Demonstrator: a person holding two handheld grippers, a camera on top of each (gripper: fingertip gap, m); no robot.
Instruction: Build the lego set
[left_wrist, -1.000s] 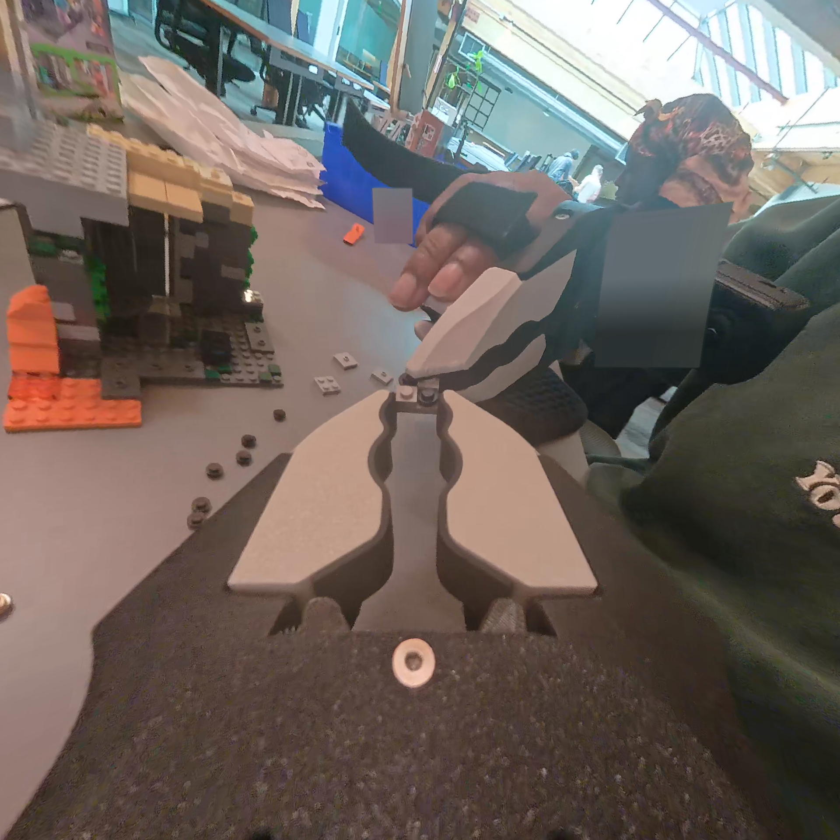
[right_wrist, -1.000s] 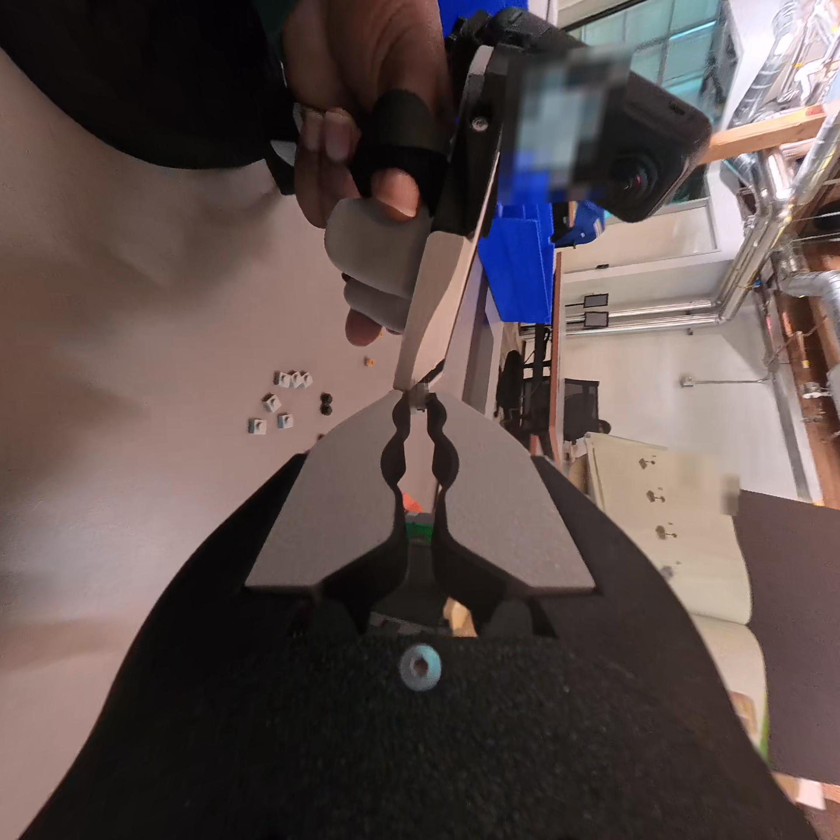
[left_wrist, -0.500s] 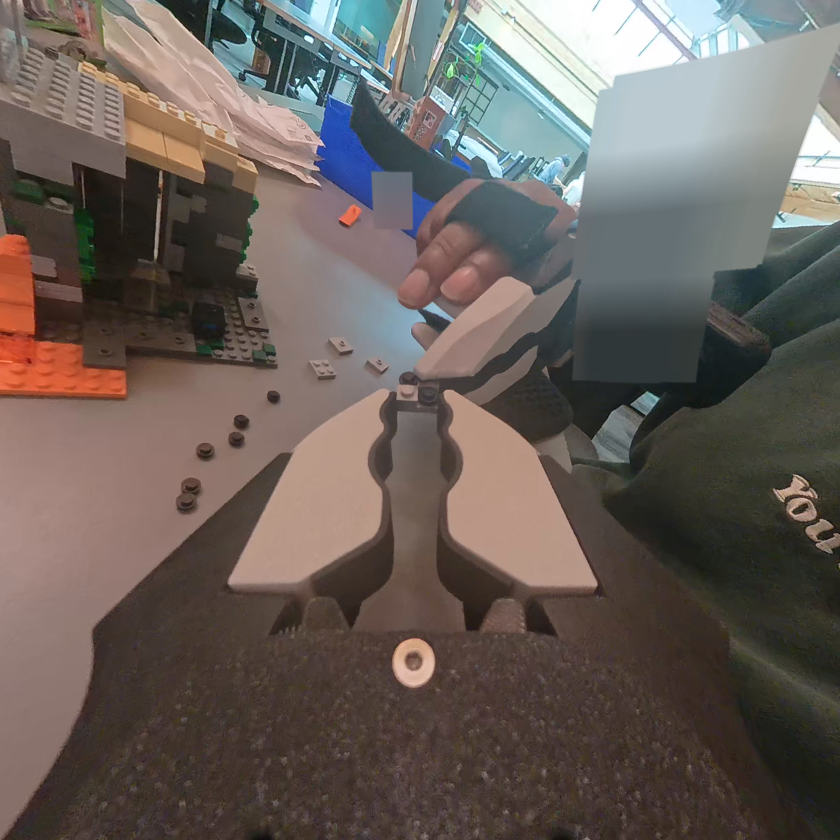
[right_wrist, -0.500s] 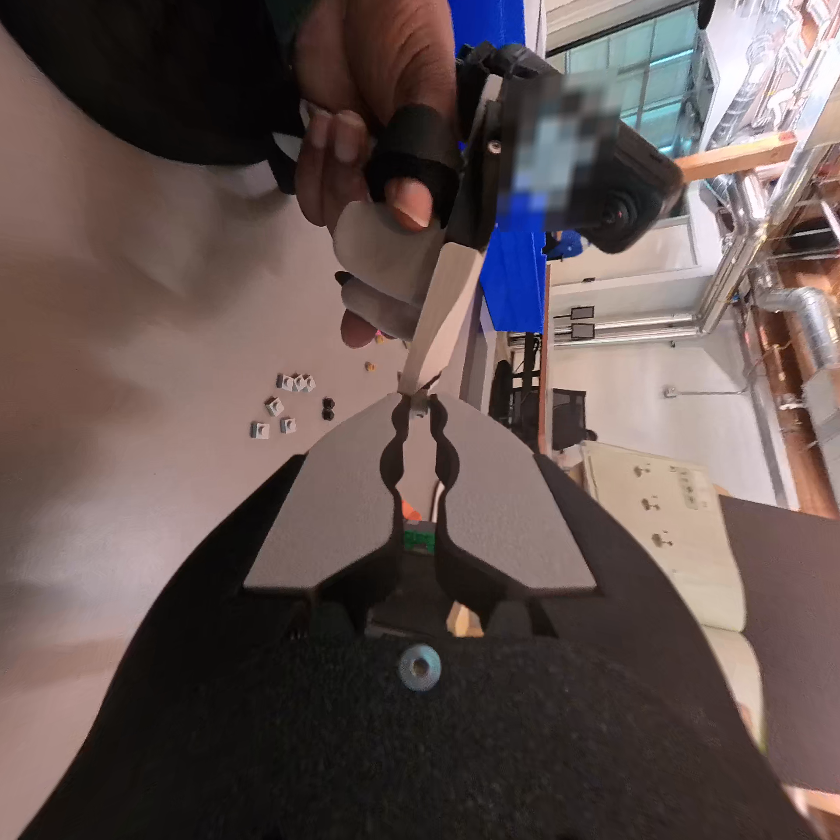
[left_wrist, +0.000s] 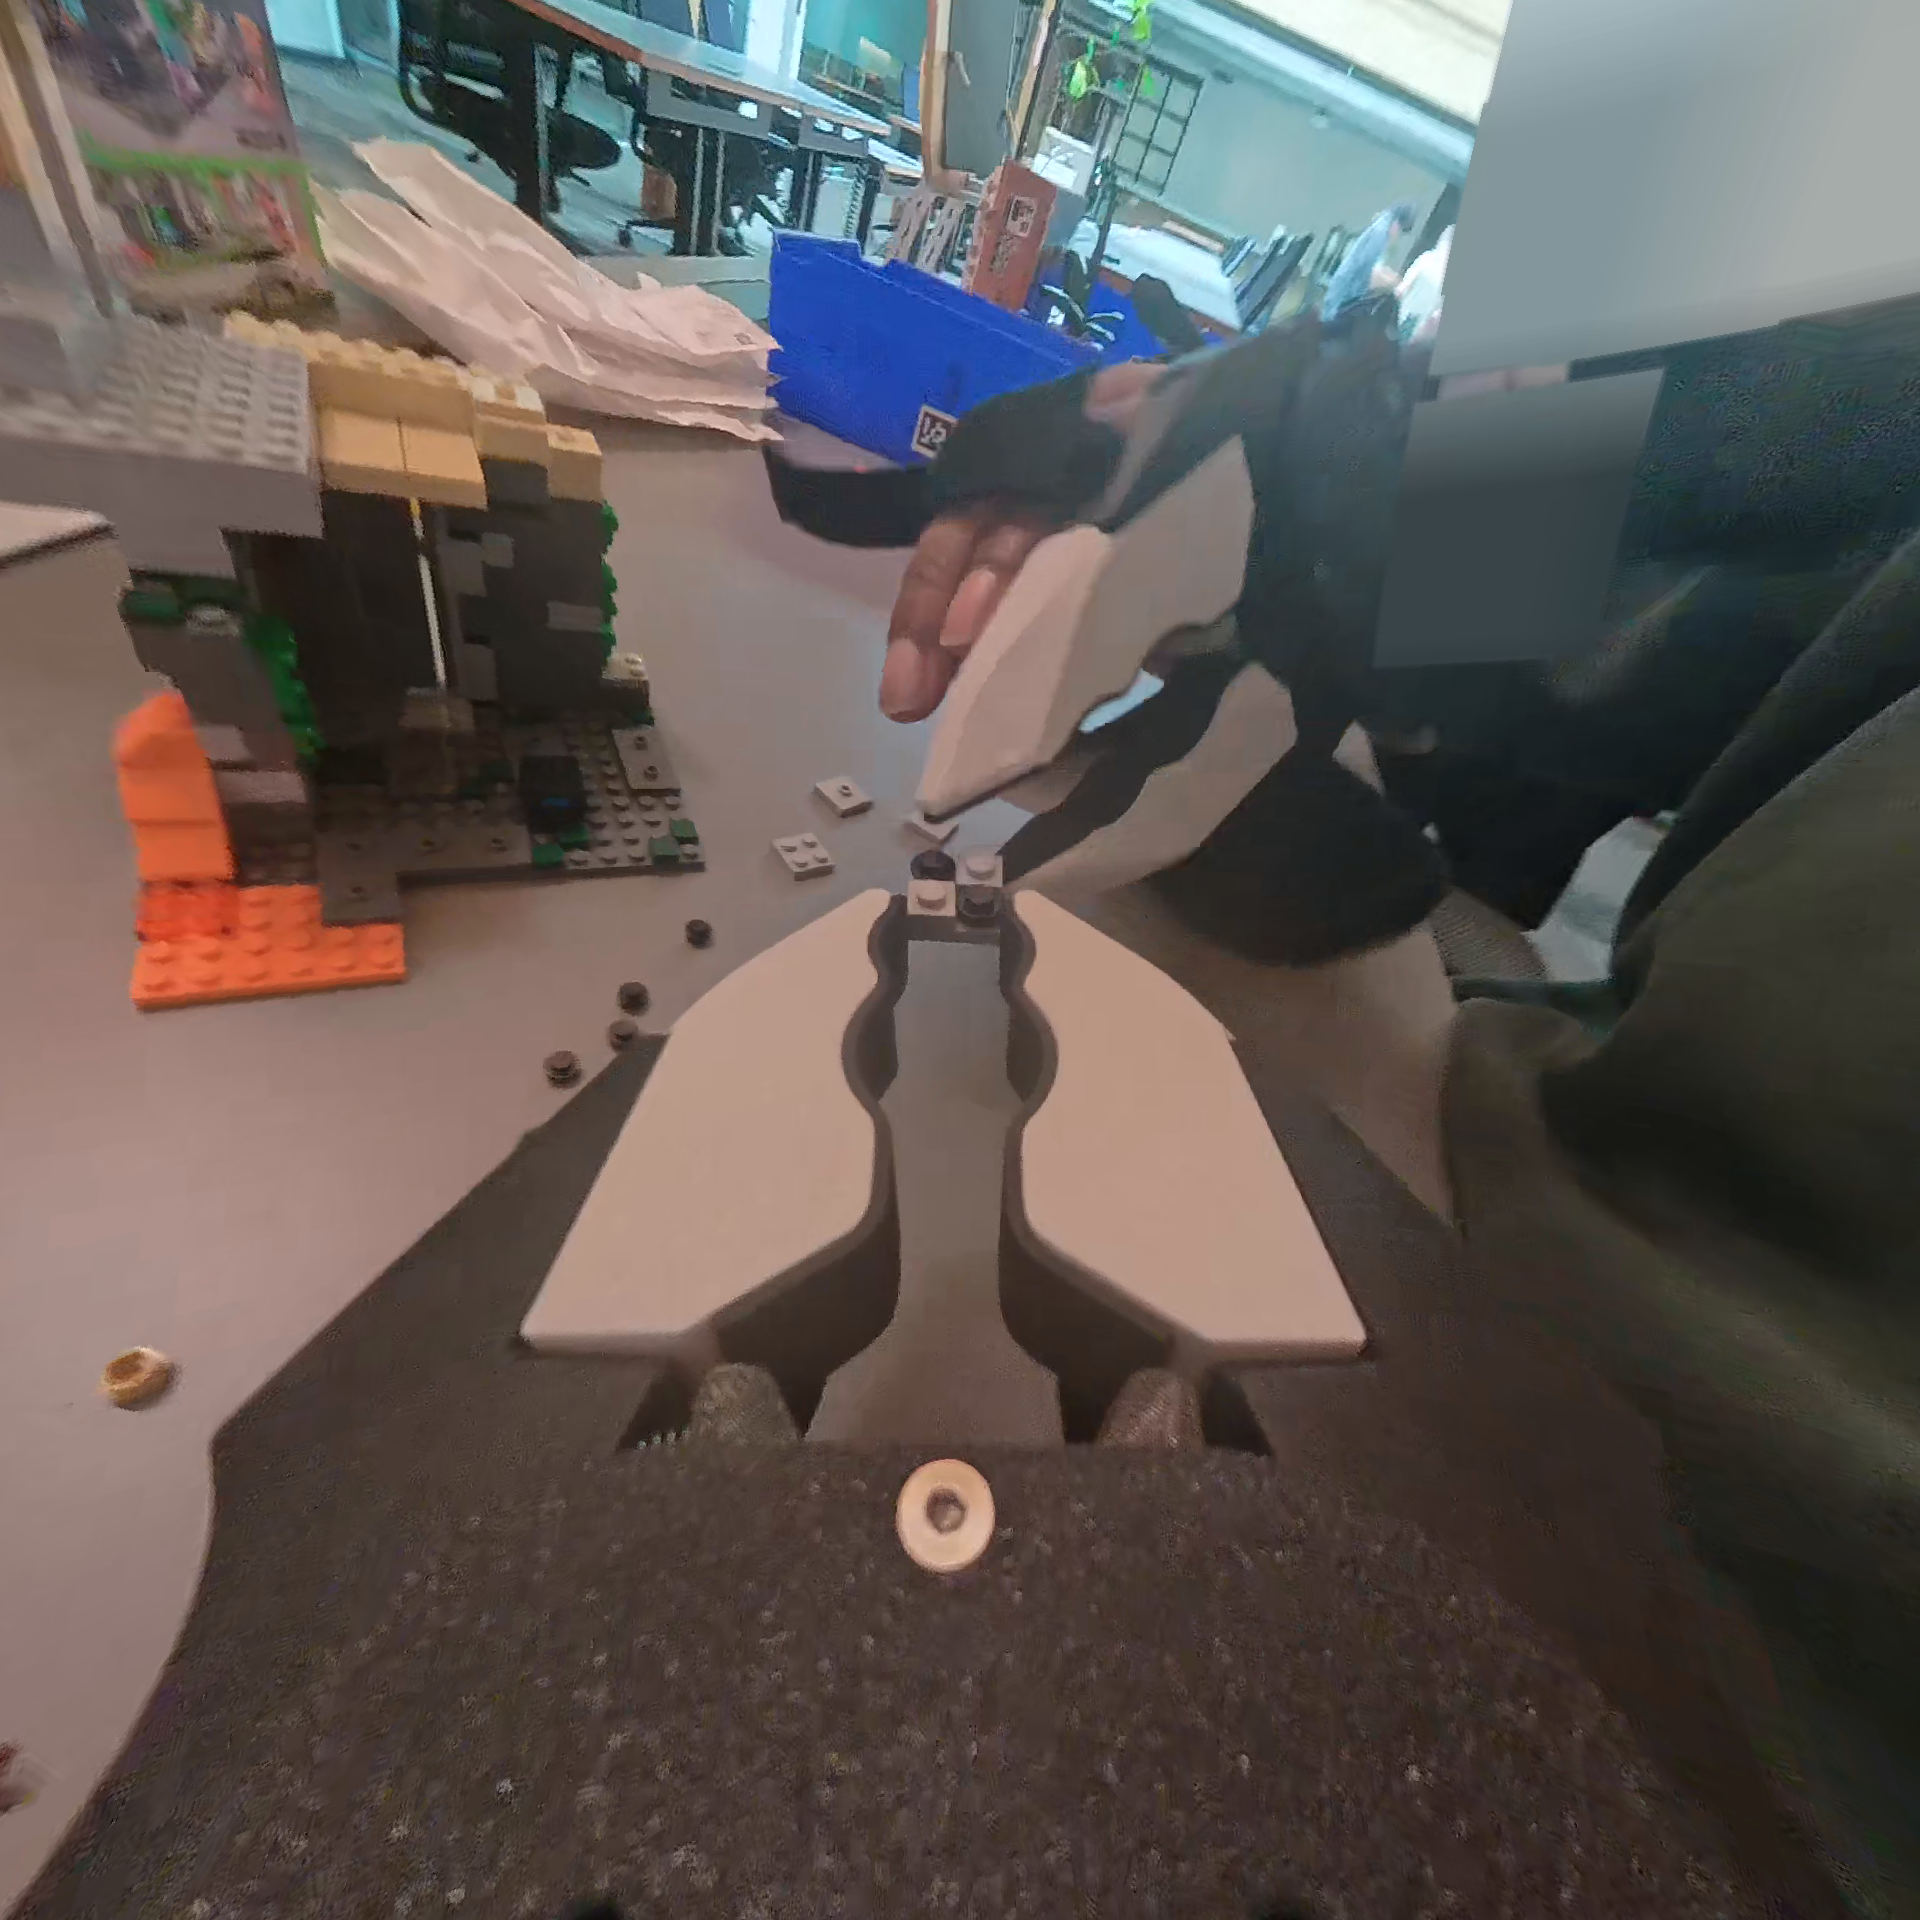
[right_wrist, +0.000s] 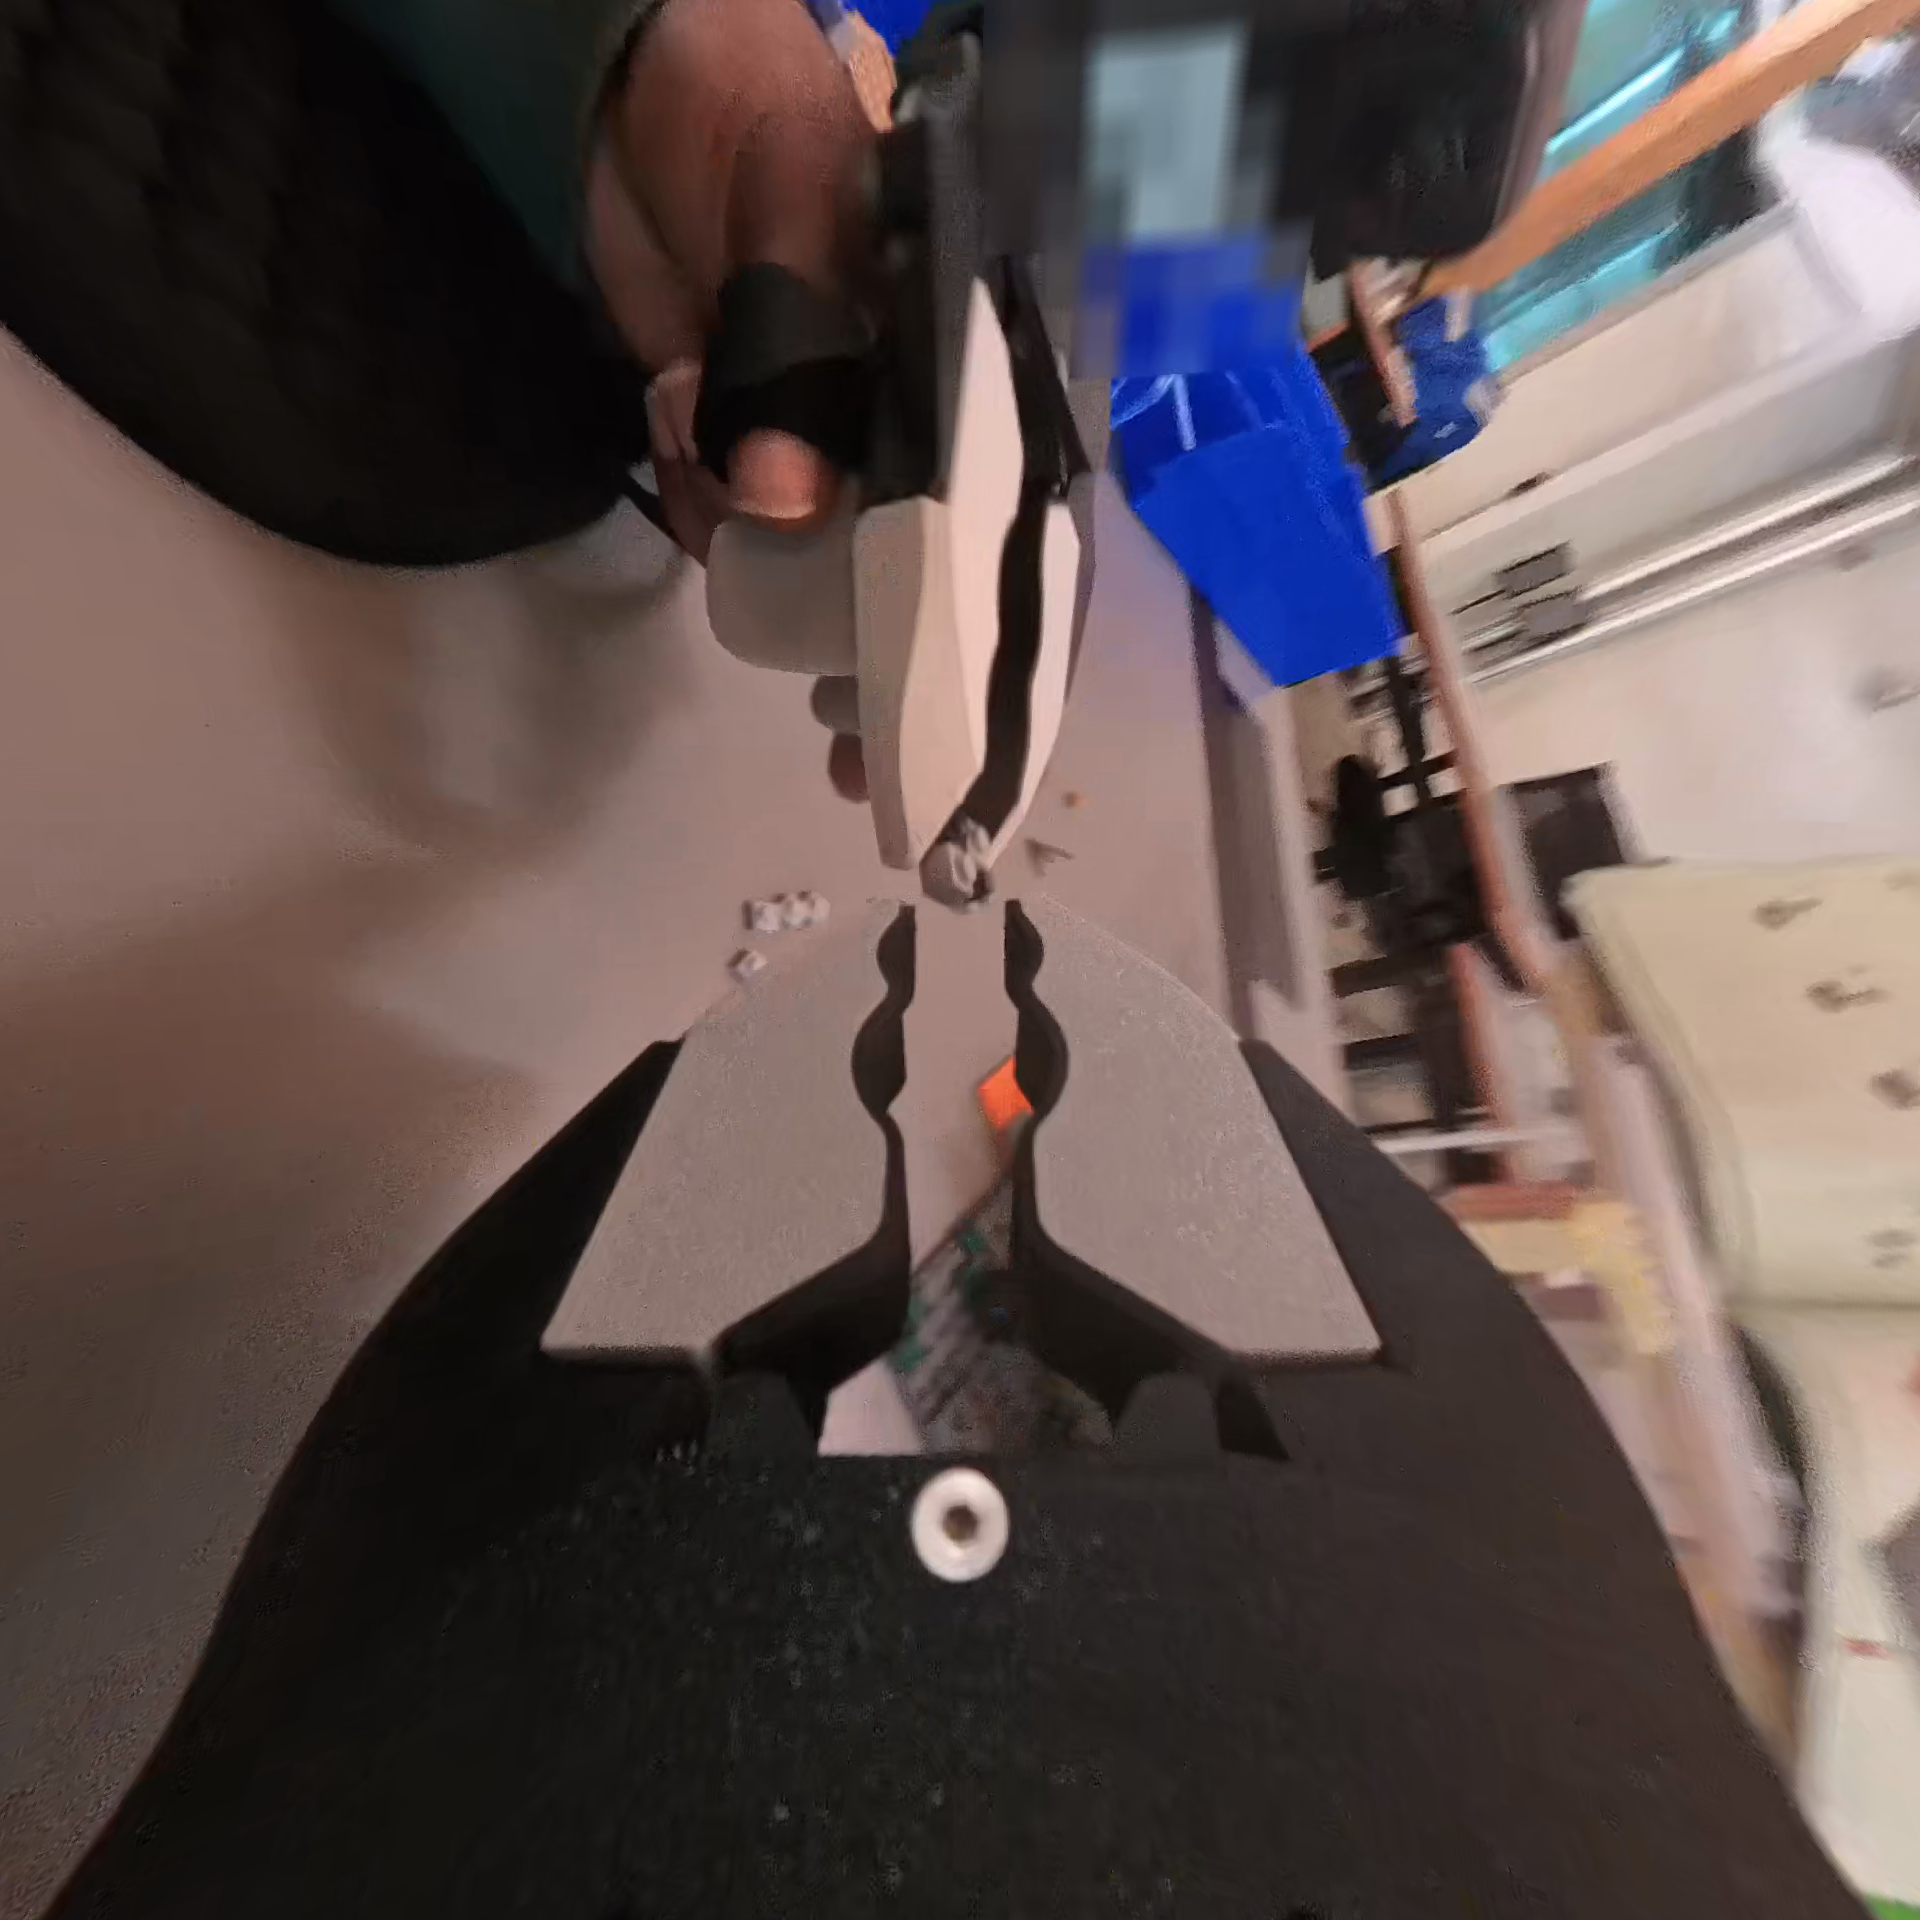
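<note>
Two grippers face each other above the surface (left_wrist: 312, 1195). The left gripper (left_wrist: 954, 906) clamps a small studded plate (left_wrist: 956, 902). The right gripper (right_wrist: 961, 906) is released, empty.

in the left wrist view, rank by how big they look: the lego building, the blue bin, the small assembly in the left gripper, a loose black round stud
1. lego building, clearly largest.
2. blue bin; it sits farther back, so its true size is unsure.
3. small assembly, held in the left gripper.
4. loose black round stud, smallest.
</note>
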